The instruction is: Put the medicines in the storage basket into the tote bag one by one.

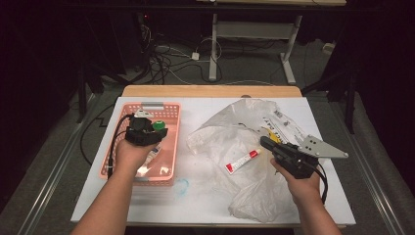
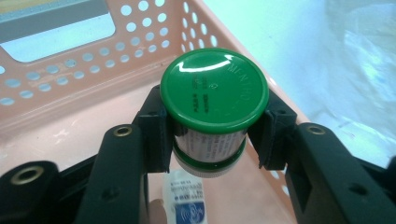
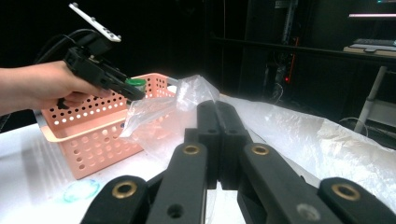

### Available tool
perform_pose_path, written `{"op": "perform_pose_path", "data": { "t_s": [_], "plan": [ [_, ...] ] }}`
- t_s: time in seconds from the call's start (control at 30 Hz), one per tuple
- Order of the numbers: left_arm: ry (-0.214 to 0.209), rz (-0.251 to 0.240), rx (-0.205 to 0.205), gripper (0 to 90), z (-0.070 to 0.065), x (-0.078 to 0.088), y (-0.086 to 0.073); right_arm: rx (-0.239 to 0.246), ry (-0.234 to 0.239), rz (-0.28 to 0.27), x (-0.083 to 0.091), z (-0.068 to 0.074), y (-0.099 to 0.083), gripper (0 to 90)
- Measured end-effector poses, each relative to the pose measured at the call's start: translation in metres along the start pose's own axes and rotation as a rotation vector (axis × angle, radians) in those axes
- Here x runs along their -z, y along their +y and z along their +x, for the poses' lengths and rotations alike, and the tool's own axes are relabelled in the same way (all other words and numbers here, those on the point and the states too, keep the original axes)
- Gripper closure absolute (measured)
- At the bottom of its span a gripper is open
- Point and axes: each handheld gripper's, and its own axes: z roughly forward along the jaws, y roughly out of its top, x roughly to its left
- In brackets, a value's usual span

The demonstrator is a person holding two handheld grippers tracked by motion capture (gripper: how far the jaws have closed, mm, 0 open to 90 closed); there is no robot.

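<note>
1. Two grippers are in your hands, and the pink basket on the left part of the white table is the landmark for what follows.
2. Your left gripper hangs over the basket's inside, near its far right corner, and its jaws pinch a small jar with a green lid; the pads press on the jar's body from both sides, just under the lid.
3. The jar is held above the basket floor, lid turned toward the gripper's camera, and is not resting on anything.
4. Below the jar, on the basket floor, lies a white tube with blue print.
5. Your right gripper is well to the right of the basket, above the crumpled clear plastic bag, and its jaws are pressed together with nothing between them.
6. A white tube with a red cap lies on the bag, to the right of the basket and just left of your right gripper's tips.
7. A bluish ring-shaped mark sits on the table just off the basket's near right corner.
8. From the right gripper view, the bag's edge rises beside the basket's right wall.
</note>
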Motion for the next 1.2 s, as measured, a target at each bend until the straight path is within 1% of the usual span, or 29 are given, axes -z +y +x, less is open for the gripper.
{"op": "perform_pose_path", "data": {
  "t_s": [0.07, 0.23, 0.3, 0.37, 0.53, 0.67, 0.9, 0.97, 1.03, 1.07, 1.13, 1.2],
  "plan": [
    [-0.014, -0.023, 0.015, 53.4, -0.001, 0.007, -0.004, 0.002, 0.001, -0.002, 0.0, 0.001, 0.0, 90.0],
    [-0.013, -0.058, 0.004, 53.4, -0.004, 0.02, -0.015, 0.003, 0.005, 0.002, -0.002, 0.002, 0.0, 90.0],
    [-0.003, -0.071, 0.008, 53.4, -0.007, 0.026, -0.02, 0.007, 0.004, 0.007, -0.002, 0.002, 0.0, 90.0],
    [-0.01, -0.093, 0.016, 53.4, -0.007, 0.032, -0.025, 0.004, 0.001, 0.003, -0.001, 0.002, 0.0, 90.0],
    [0.005, -0.118, -0.015, 53.4, -0.016, 0.044, -0.035, 0.002, 0.0, 0.003, -0.001, 0.002, 0.0, 90.0],
    [0.02, -0.129, -0.052, 53.3, -0.025, 0.051, -0.042, 0.003, 0.003, 0.005, -0.002, 0.003, 0.0, 90.0],
    [-0.004, -0.192, -0.055, 53.4, -0.035, 0.059, -0.057, 0.011, 0.013, 0.009, -0.002, 0.006, 0.0, 90.0],
    [-0.014, -0.2, -0.06, 53.4, -0.039, 0.059, -0.061, 0.009, 0.014, 0.009, -0.003, 0.006, 0.0, 90.0],
    [-0.005, -0.203, -0.081, 53.4, -0.043, 0.06, -0.063, 0.008, 0.015, 0.01, -0.003, 0.006, -0.001, 90.0],
    [-0.008, -0.211, -0.081, 53.4, -0.044, 0.061, -0.064, 0.003, 0.014, 0.014, -0.004, 0.006, -0.002, 90.0],
    [-0.033, -0.229, -0.064, 53.4, -0.046, 0.062, -0.066, 0.005, 0.016, 0.016, -0.005, 0.006, -0.003, 90.0],
    [-0.034, -0.227, -0.08, 53.4, -0.05, 0.064, -0.067, 0.006, 0.018, 0.02, -0.005, 0.006, -0.004, 90.0]
  ]
}}
